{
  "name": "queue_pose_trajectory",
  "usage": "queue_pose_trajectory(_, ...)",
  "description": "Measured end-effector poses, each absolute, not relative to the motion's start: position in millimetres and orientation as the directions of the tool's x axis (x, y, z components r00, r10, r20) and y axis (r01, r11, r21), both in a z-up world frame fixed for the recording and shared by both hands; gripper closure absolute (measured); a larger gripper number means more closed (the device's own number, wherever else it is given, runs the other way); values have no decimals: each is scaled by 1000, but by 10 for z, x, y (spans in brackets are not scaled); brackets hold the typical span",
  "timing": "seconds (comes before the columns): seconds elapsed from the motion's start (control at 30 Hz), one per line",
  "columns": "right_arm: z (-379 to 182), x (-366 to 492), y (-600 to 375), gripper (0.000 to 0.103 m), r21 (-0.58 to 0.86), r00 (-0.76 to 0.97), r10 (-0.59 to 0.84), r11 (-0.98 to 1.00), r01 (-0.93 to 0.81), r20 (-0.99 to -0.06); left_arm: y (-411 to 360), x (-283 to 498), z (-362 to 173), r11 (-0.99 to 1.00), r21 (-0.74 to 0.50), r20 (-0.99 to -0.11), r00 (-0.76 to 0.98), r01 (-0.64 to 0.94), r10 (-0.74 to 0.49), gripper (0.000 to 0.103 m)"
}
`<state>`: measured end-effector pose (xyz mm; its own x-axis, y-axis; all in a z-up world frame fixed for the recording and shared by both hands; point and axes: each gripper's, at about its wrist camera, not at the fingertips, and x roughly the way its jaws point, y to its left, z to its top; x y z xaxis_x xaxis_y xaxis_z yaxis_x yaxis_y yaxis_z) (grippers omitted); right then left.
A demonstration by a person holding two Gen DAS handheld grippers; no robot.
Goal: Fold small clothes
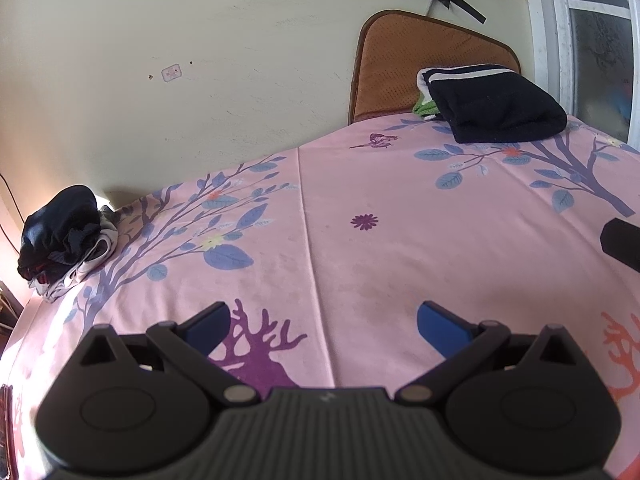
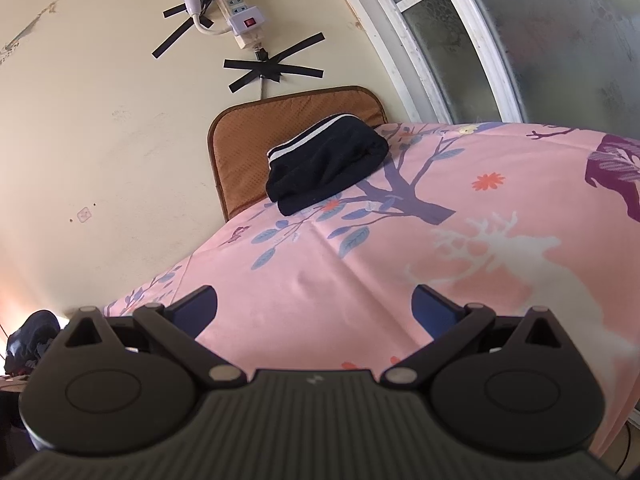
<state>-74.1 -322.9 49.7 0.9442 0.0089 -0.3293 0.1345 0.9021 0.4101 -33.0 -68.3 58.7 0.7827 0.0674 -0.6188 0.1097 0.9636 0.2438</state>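
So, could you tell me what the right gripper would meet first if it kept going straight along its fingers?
Probably the pink bedsheet: the open right gripper points low across it, with nothing between the fingers. Further along that line lies the folded dark garment, though depth is hard to judge.

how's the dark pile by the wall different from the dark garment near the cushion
The pile is crumpled and heaped, while the folded garment lies flat and squared. The pile mixes dark and white pieces; the folded garment shows two white stripes along one edge. The pile sits at the sheet's left corner, the garment at the far right. Both rest on the pink sheet.
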Motion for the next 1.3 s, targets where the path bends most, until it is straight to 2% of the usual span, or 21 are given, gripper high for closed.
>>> queue_pose_trajectory(1.07,459,-676,-3321,0,420,941,9,896,143,-339,-821,-269,549,953,259,-634,772,159,43,0)
queue_pose_trajectory(1.3,451,-650,-3339,0,423,939,8,894,146,-343,-865,-238,547,951,227,-656,755,211,-11,0)
